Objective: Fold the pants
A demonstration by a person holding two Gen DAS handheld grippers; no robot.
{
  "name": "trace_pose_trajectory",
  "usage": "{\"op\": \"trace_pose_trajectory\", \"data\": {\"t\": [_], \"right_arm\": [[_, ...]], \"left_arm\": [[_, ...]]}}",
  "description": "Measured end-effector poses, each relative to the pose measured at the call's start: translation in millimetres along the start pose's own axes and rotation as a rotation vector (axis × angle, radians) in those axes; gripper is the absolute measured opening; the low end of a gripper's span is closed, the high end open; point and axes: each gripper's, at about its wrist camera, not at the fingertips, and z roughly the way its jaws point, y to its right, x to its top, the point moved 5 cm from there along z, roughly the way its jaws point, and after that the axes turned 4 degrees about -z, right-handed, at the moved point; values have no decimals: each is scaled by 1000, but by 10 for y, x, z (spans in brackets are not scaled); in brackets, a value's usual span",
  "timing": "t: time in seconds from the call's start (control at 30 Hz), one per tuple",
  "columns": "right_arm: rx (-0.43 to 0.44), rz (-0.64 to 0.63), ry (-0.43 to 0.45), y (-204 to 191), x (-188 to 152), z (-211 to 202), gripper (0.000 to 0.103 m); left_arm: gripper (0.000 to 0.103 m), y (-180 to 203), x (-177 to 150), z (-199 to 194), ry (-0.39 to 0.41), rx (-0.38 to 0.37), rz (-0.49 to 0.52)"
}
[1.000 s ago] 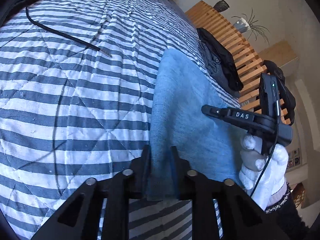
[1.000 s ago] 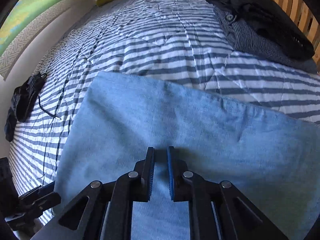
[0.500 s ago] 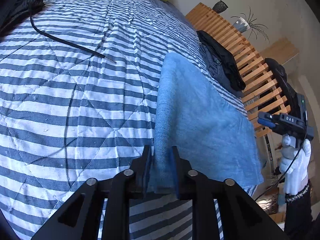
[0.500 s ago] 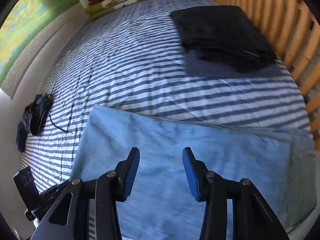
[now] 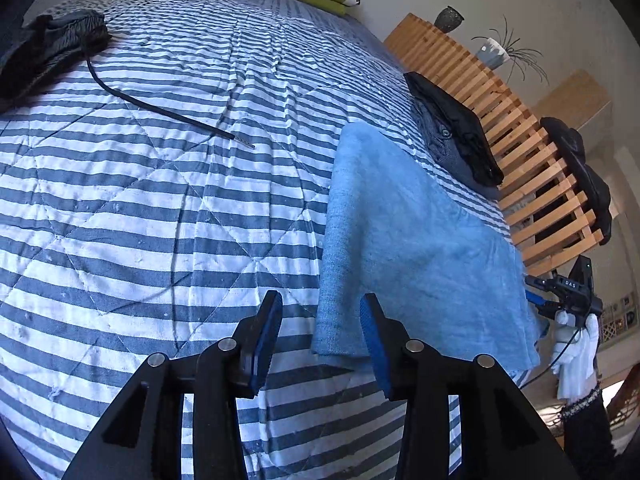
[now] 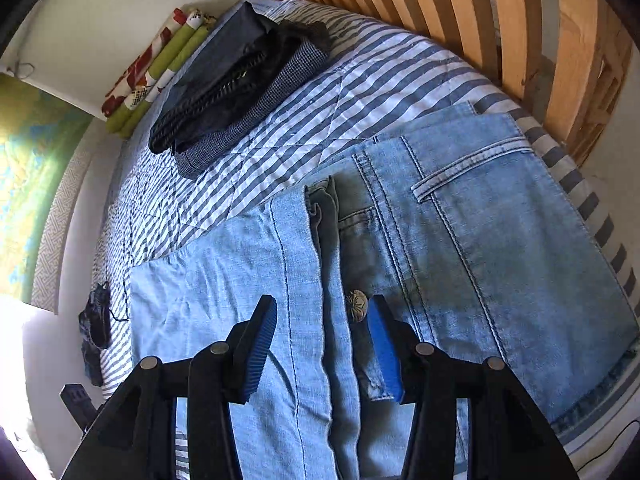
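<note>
Two hand-held grippers stood over the light-blue denim pants (image 5: 420, 248), which lay folded flat on the blue-and-white striped quilted bedspread (image 5: 160, 200) near the bed's foot edge.

Left wrist view, far left: a black bundle with a loose black cord (image 5: 160, 110) lay on the stripes, well apart from the pants. The left gripper (image 5: 320, 336) had just been opening; its blue pads stood spread, and the near corner of the fold lay below them, not pinched. Further right, a stack of dark folded garments (image 5: 456, 140) sat beside the slatted wooden frame (image 5: 520, 148).

Right wrist view: the right gripper (image 6: 322, 344) had also just been opening. Its jaws stood spread over the waistband end, with the metal button (image 6: 355, 301) just beside the right pad; nothing was gripped. Whether the pad touched the denim could not be told, since the fisheye flattens the depth there.

Judgement: one fold looked laid and released, and another fold probably remained. To do it well, take each grip through all layers at an edge, clear of the button and the thick fly seam. Lift both ends level and lay them down together, edges matched, so the layers do not slide apart.
</note>
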Motion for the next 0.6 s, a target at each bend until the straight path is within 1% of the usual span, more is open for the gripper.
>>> {"op": "trace_pose_trajectory", "data": {"t": [0.07,0.13,0.2,0.27,0.37,0.4,0.5,0.53,0.6], "right_arm": [[-4,-10,-4,10,2,86,46],[-3,-43,33,-63,-1,61,47],[42,-101,69,-177,-26,-1,46],[58,-146,95,-244,-51,-44,46],[130,-165,116,-254,-103,-82,46],[125,-171,122,-246,-117,-84,46],[-11,-175,137,-144,-82,-20,46],[-21,-164,139,-94,-42,-6,46],[6,-114,158,0,49,-32,46]], "left_arm": [[44,58,-4,14,-5,10,12],[44,154,2,73,-13,14,23],[44,241,3,126,-18,21,36],[44,297,-4,167,-29,23,46],[44,353,-24,230,-46,41,70],[44,361,-29,249,-50,48,76],[44,344,-19,288,-60,59,72],[44,337,-13,296,-62,64,71],[44,336,-7,300,-64,71,73]]}}
